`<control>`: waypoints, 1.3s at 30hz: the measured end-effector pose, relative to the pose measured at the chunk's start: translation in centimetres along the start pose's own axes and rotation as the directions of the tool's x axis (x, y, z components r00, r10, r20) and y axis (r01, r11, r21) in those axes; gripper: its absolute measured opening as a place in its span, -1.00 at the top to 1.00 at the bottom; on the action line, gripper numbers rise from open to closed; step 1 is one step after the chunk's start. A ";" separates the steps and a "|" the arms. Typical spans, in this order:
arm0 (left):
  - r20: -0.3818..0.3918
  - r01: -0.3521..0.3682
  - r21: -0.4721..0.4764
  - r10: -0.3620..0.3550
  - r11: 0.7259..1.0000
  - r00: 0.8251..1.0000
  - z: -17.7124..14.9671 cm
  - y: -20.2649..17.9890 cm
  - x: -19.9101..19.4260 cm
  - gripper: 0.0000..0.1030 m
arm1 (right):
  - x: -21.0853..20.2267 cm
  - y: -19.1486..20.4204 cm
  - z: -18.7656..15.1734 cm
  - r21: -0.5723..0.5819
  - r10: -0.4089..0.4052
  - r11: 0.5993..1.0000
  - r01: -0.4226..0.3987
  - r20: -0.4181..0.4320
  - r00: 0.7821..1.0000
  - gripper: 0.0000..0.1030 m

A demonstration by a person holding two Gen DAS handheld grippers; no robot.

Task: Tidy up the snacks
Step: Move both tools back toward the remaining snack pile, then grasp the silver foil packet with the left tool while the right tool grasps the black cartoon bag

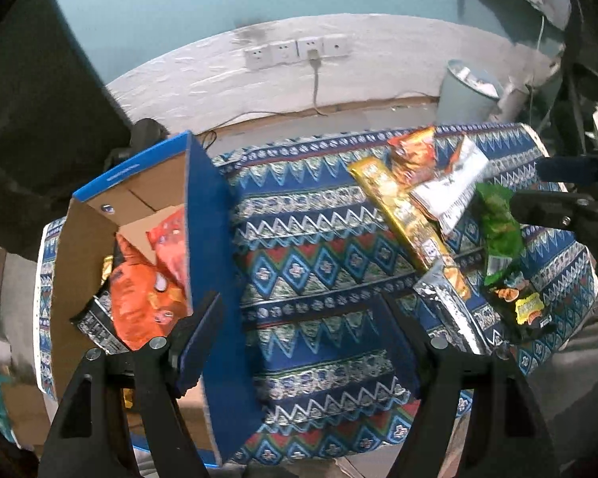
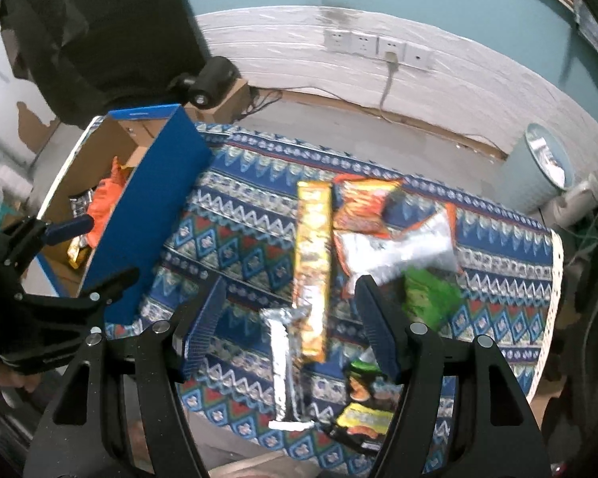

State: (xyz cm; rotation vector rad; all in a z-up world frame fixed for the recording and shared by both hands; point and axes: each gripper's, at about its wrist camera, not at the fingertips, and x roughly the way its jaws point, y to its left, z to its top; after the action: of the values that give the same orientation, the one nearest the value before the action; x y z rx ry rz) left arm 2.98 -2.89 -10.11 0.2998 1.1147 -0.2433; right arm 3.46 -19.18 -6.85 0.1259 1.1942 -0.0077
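Both pairs of jaws stand apart with nothing gripped: the left gripper (image 1: 299, 342) hangs open over bare patterned cloth beside the box, and the right gripper (image 2: 289, 322) hangs open over the near end of the snack pile, with a silver packet (image 2: 285, 366) and the near end of a long yellow packet (image 2: 314, 263) showing between its blue pads, neither pad pressing on them. The table (image 1: 319, 239) wears a blue, red and green zigzag cloth. At its left end stands a blue cardboard box (image 1: 203, 239), open at the top, its tall blue wall just beside the left gripper's left finger. Inside the box lie an orange bag (image 1: 139, 298), a second orange-red bag (image 1: 171, 239) behind it, and a dark packet (image 1: 95, 318) at the near corner. The loose snacks lie toward the right half of the table, well apart from the box: the long yellow packet runs from far to near, an orange-red bag (image 2: 362, 207) lies at the far end of the pile, a white and silver bag (image 2: 398, 247) overlaps it, a green bag (image 2: 430, 294) sits to the right behind the right gripper's right finger, and a black and yellow packet (image 2: 362, 414) lies at the near edge. On the floor beyond the table's far right stands a pale blue bin (image 2: 534, 167), and a row of wall sockets (image 2: 378, 46) runs along the white wall.
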 end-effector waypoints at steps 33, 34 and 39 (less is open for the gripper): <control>-0.156 0.003 0.155 0.021 0.988 0.988 -3.1 -12.4 6.6 -0.52 | 8.4 -9.3 -12.0 0.175 -0.042 0.980 0.097 -0.295 0.955 -0.52; -0.157 0.005 0.148 0.018 0.989 0.987 -3.0 -12.5 6.7 -0.52 | 8.5 -9.3 -12.0 0.176 -0.041 0.980 0.096 -0.295 0.955 -0.56; -0.184 0.017 0.114 0.005 0.993 0.983 -2.7 -12.7 7.8 -0.52 | 9.4 -9.4 -12.6 0.185 -0.013 0.980 0.073 -0.306 0.952 -0.59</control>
State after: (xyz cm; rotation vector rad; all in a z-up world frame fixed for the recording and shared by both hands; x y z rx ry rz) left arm -0.33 -14.15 -19.75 0.4283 1.2863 -0.2906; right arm -5.47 -26.65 -21.06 0.2809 1.5032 -0.1492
